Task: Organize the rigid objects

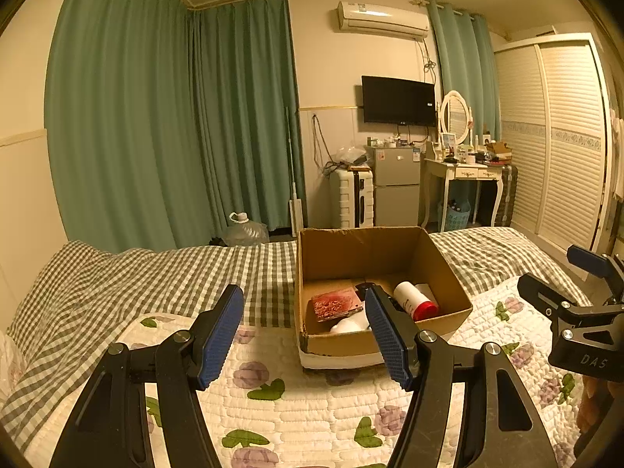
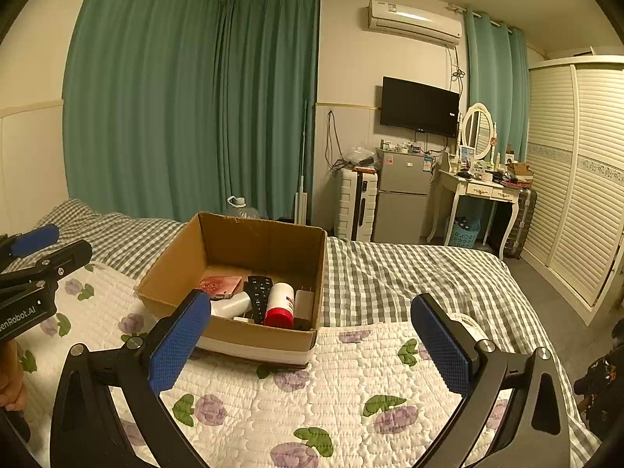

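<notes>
Both my left gripper [image 1: 304, 331] and right gripper [image 2: 310, 341] are wide open and hold nothing, because the red-capped bottle [image 2: 280, 304] and remote [image 2: 259, 292] already lie in the cardboard box [image 2: 249, 337] just ahead.

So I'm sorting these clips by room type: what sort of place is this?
A bedroom, most likely in a small flat. A bed with a checked sheet and floral quilt fills the foreground, a wardrobe lines the right wall, and a dressing table with a mirror stands beside a small fridge.
</notes>
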`<state>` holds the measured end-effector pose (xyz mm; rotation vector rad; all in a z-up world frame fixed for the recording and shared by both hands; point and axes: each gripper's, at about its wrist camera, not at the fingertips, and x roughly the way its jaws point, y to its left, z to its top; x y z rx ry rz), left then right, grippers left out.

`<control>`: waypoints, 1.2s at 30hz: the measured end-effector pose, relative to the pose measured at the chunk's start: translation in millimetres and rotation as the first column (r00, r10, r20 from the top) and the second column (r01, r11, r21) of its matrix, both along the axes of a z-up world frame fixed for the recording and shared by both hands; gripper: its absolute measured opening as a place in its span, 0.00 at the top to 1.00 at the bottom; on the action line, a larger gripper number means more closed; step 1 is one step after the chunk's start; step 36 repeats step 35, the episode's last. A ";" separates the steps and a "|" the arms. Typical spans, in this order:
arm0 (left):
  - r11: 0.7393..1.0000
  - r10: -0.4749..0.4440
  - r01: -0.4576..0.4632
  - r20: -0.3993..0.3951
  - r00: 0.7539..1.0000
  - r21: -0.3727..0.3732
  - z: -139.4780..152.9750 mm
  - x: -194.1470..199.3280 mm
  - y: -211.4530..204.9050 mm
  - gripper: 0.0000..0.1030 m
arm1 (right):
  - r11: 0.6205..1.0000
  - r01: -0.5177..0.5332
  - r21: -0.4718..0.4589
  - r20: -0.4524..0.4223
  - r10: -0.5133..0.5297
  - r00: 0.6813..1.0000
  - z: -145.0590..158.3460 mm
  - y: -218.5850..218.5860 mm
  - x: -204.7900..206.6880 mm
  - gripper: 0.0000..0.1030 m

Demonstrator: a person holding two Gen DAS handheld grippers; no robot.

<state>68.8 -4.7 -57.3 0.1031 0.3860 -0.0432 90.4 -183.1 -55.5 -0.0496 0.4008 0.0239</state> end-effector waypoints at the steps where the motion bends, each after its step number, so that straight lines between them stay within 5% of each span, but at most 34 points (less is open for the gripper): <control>1: 1.000 -0.002 0.002 0.000 1.000 -0.001 0.0 -0.2 0.0 0.34 | 1.000 0.000 0.000 0.000 0.000 1.000 -0.1 0.1 -0.1 0.00; 25: 1.000 -0.022 0.021 -0.021 1.000 -0.006 -7.7 -2.4 -6.6 0.34 | 1.000 0.004 -0.014 -0.006 -0.004 1.000 0.2 1.9 -5.1 0.00; 36: 0.996 -0.049 0.047 -0.026 0.998 -0.072 -5.9 -6.7 -2.3 0.34 | 1.000 0.004 -0.027 -0.009 -0.004 1.000 -1.0 3.9 -10.2 0.00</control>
